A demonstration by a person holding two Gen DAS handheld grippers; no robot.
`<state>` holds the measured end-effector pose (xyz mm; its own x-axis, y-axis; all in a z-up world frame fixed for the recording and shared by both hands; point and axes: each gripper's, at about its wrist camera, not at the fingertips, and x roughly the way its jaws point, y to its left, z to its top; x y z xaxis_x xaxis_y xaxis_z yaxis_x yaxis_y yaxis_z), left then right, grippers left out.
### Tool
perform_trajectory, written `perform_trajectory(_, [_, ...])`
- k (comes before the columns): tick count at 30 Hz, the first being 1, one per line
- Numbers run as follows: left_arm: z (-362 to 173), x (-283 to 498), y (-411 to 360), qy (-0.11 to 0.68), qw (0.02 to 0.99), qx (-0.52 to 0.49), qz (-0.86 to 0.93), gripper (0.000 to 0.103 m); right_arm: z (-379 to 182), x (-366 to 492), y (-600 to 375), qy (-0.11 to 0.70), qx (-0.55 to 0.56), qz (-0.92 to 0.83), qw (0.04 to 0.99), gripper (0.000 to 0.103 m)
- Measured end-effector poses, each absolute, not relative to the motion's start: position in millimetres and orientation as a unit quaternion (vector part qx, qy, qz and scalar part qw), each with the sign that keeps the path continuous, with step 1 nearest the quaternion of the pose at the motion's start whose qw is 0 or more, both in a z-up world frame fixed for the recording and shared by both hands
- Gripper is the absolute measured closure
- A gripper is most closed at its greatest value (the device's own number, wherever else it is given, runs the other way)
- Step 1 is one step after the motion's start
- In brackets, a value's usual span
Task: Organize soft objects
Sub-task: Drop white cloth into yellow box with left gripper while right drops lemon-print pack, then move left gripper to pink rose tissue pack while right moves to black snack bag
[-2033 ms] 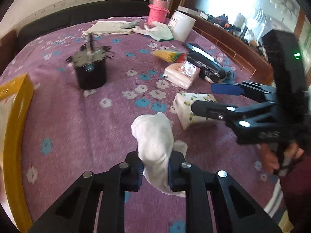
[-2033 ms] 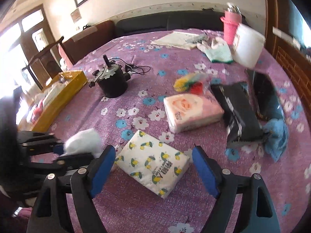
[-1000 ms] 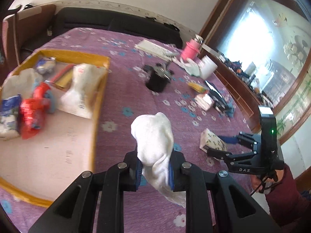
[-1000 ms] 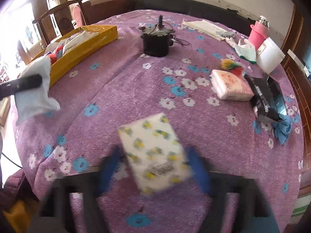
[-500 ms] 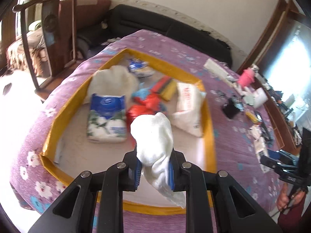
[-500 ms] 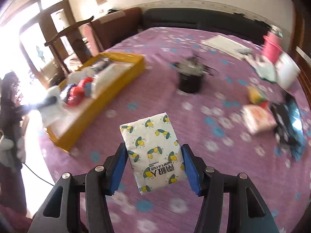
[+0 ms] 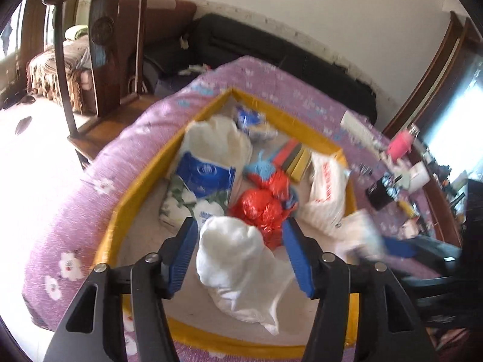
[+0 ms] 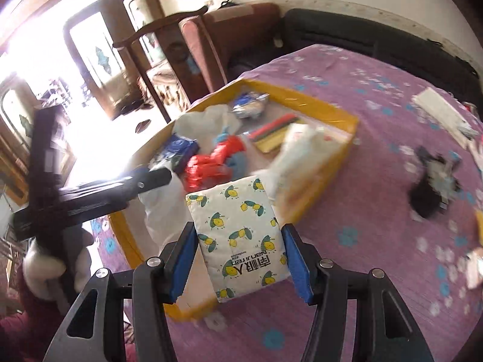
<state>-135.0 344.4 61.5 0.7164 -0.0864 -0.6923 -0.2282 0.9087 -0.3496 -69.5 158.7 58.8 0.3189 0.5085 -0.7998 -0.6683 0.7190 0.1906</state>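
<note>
In the left wrist view my left gripper [image 7: 240, 256] is open over the near end of the yellow tray [image 7: 132, 190]. The white cloth [image 7: 241, 265] lies between its spread blue pads, free of them, on the tray floor. In the right wrist view my right gripper [image 8: 240, 258] is shut on a tissue pack with lemon print [image 8: 238, 235], held above the tray's near right corner [image 8: 326, 178]. The left gripper [image 8: 151, 178] shows there too, over the tray. The tray holds a blue-and-white pack [image 7: 202, 187], a red bag [image 7: 262, 208] and a white pack [image 7: 327, 193].
The tray sits on a purple flowered tablecloth [image 8: 377, 157]. A black pot [image 8: 428, 190] stands on the cloth to the right. A wooden chair [image 7: 99, 48] and a dark sofa [image 7: 271, 48] stand behind the table. More items lie at the far right [image 7: 404, 147].
My left gripper has opened and let go of the white cloth, which now lies in the tray. My right gripper has carried the lemon-print pack closer to the tray.
</note>
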Motion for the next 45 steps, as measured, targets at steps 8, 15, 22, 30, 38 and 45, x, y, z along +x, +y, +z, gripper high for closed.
perform_trajectory(8, [90.3, -169.9, 359.4, 0.314, 0.924, -0.204, 0.073, 0.03, 40.5, -65.6, 190.8, 0.457, -0.115, 0.358, 0.806, 0.046])
perform_trajectory(15, [88.8, -174.5, 356.9, 0.32, 0.922, -0.203, 0.08, 0.029, 41.5, -71.2, 187.3, 0.442, -0.119, 0.361, 0.813, 0.045])
perform_trajectory(22, [91.6, -172.2, 340.2, 0.327, 0.922, -0.193, 0.073, 0.028, 64.6, -76.9, 156.5, 0.41, -0.088, 0.355, 0.836, 0.034])
perform_trajectory(30, [101.7, -163.8, 287.0, 0.33, 0.931, -0.153, 0.031, 0.022, 60.1, -70.7, 95.6, 0.415, -0.044, 0.32, 0.851, 0.032])
perform_trajectory(38, [102.3, -146.9, 214.3, 0.354, 0.93, -0.101, -0.022, 0.021, 45.3, -58.5, -0.2, 0.428, 0.006, 0.25, 0.869, 0.032])
perform_trajectory(45, [93.0, -131.8, 168.3, 0.376, 0.921, -0.078, -0.057, 0.021, 50.4, -45.2, -109.3, 0.4, 0.057, 0.151, 0.902, 0.03])
